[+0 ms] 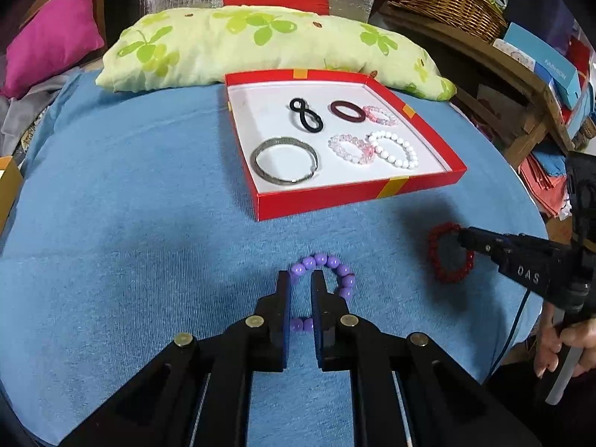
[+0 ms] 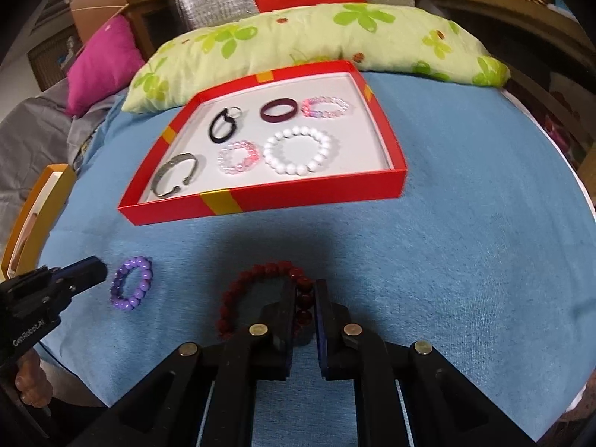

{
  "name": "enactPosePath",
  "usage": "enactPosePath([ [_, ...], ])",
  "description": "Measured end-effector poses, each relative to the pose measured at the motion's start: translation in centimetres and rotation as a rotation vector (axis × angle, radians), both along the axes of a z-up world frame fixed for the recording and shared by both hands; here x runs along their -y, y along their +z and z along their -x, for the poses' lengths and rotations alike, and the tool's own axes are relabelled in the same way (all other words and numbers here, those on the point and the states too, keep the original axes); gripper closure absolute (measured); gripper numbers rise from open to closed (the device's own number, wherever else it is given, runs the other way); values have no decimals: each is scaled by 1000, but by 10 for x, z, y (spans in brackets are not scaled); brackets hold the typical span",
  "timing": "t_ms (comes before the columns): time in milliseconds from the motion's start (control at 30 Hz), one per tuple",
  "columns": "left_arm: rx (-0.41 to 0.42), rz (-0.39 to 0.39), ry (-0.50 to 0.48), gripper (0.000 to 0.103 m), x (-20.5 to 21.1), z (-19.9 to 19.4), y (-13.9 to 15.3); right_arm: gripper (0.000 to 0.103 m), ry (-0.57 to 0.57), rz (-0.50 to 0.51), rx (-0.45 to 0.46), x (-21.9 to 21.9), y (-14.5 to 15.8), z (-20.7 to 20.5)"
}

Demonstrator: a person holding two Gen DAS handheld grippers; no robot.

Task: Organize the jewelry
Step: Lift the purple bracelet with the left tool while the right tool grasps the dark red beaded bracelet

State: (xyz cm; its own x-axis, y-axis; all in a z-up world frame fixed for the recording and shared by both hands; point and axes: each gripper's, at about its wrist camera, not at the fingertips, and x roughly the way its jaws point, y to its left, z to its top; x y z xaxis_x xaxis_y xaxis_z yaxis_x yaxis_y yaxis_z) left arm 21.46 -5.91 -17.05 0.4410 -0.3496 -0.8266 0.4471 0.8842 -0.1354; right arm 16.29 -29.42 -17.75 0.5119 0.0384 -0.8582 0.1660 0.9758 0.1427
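A purple bead bracelet (image 1: 335,266) lies on the blue cloth, and my left gripper (image 1: 301,277) is shut on its near-left beads. In the right wrist view the left gripper (image 2: 98,266) meets the left edge of that purple bracelet (image 2: 132,287). My right gripper (image 2: 303,287) is shut on the right side of a dark red bead bracelet (image 2: 257,279), which rests on the cloth. In the left wrist view the right gripper (image 1: 463,236) touches the top of the red bracelet (image 1: 445,273). The red tray (image 1: 335,199) (image 2: 260,201) holds a silver bangle (image 1: 285,165), a white bead bracelet (image 1: 393,149) and several other bands.
A green flowered pillow (image 1: 242,43) lies behind the tray, with a magenta cushion (image 1: 52,48) at the far left. A wicker basket (image 1: 443,0) and boxes sit on a wooden shelf at the right. An orange box edge (image 2: 41,208) sits at the cloth's left edge.
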Motion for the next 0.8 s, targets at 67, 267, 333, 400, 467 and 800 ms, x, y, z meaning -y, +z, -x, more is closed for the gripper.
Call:
enactPosePath([
  [67,-13,-5,5,93,-1,-1,-4,93,-13,-7,-19,3,-4,-1],
  [267,-57,-16,6,84,1,-3,-15,92,-17,3,-38,2,-8,-2],
  [333,-62,-18,9,72,1,-4,-16,92,-20,2,-40,2,-9,-2],
  [400,-70,-20,13,65,1,-4,-19,92,-22,1,-40,2,-9,-2],
  [467,-76,-29,9,65,3,-5,-23,92,-23,0,-40,2,-9,-2],
  [800,-49,-32,-28,92,11,-3,-25,92,20,3,-29,-3,-7,-1],
])
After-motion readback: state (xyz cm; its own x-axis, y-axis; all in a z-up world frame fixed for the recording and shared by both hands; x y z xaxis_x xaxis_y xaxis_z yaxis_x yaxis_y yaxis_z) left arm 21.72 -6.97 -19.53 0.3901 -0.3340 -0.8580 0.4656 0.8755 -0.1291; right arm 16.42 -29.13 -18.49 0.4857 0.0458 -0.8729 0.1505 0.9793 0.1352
